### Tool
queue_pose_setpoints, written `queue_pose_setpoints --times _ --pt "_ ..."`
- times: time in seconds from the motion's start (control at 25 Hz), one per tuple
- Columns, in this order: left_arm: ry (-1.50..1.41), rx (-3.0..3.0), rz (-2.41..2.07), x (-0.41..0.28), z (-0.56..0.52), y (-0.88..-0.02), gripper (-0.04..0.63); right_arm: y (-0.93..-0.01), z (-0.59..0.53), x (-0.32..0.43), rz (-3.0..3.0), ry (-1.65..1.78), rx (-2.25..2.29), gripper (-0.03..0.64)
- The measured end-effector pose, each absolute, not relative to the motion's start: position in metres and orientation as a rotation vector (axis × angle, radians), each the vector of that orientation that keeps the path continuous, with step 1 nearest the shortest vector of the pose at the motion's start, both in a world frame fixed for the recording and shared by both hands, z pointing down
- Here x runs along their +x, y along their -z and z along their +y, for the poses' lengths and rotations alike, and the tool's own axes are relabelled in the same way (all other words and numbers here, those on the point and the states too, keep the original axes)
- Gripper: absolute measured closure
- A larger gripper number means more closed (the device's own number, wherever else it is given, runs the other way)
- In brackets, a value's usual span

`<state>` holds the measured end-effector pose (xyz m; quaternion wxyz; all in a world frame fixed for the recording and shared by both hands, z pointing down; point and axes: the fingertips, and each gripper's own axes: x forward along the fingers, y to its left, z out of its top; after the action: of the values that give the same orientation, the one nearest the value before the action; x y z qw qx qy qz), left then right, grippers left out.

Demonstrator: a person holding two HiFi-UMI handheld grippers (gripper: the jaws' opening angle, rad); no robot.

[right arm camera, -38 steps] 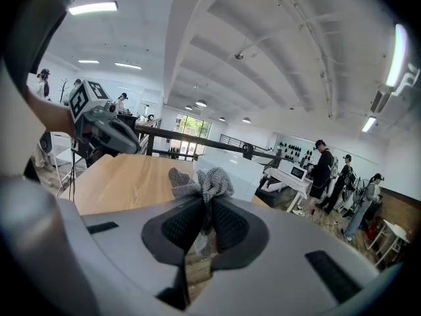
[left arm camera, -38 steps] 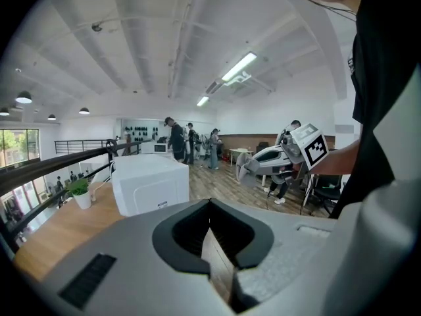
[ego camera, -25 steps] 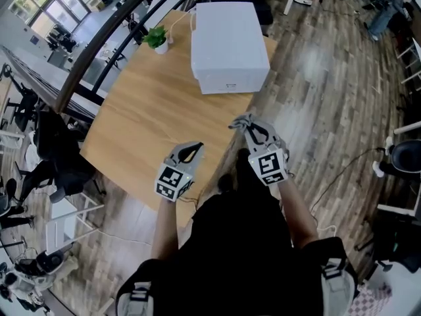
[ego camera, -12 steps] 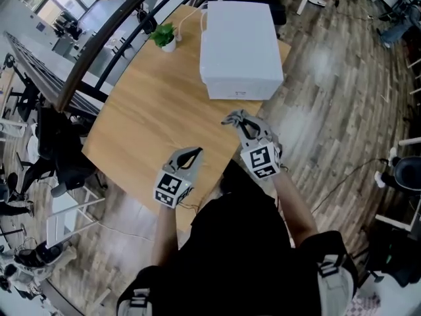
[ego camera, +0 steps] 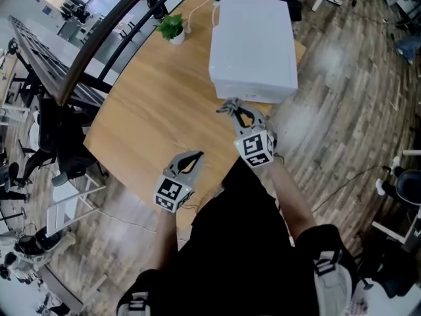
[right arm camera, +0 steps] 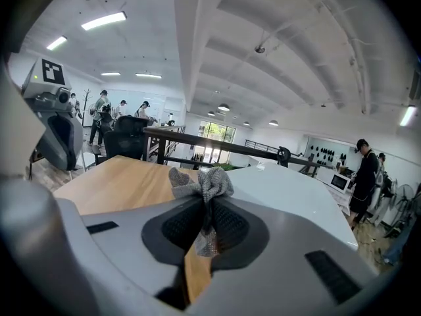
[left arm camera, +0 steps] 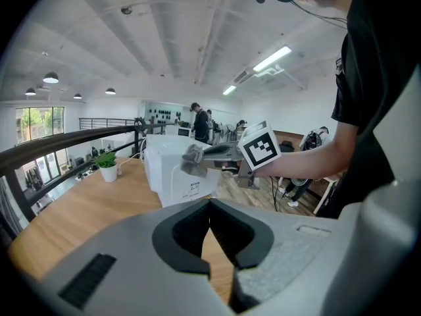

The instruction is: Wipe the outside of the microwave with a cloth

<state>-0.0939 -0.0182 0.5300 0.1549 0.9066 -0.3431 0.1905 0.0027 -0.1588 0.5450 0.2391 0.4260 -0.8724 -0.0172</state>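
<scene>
On the wooden table (ego camera: 151, 110), toward its far right corner, sits the white microwave (ego camera: 253, 41), with its long axis running away from the person and one short face turned toward them. The right tongs (ego camera: 238, 112) are clamped on a bunched grey cloth (ego camera: 227, 105), which sticks out past the tips and points straight at that near face. The cloth is just short of the face or at it; I cannot tell whether it touches. The right gripper view shows the microwave's top stretching ahead and to the right of the cloth. The left tongs (ego camera: 196, 155) are pinched together on nothing, low over the table's near edge and well apart from the microwave. The right hand is plainly the nearer one. I judge the next move to be a short push forward to bring the cloth onto the near face
</scene>
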Motion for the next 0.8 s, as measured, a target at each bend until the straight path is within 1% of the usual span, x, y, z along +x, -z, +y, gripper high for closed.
queue_pose_setpoints --times 0.24,0.8 --pt "-0.568 2.553 -1.009 -0.107 -0.022 -0.538 0.595 -0.556 -0.186 -0.007 -2.387 0.025 1.166 0.584" --pt "-0.558 2.548 -0.999 -0.108 -0.022 -0.538 0.595 -0.570 -0.217 -0.032 -2.362 0.004 1.165 0.584"
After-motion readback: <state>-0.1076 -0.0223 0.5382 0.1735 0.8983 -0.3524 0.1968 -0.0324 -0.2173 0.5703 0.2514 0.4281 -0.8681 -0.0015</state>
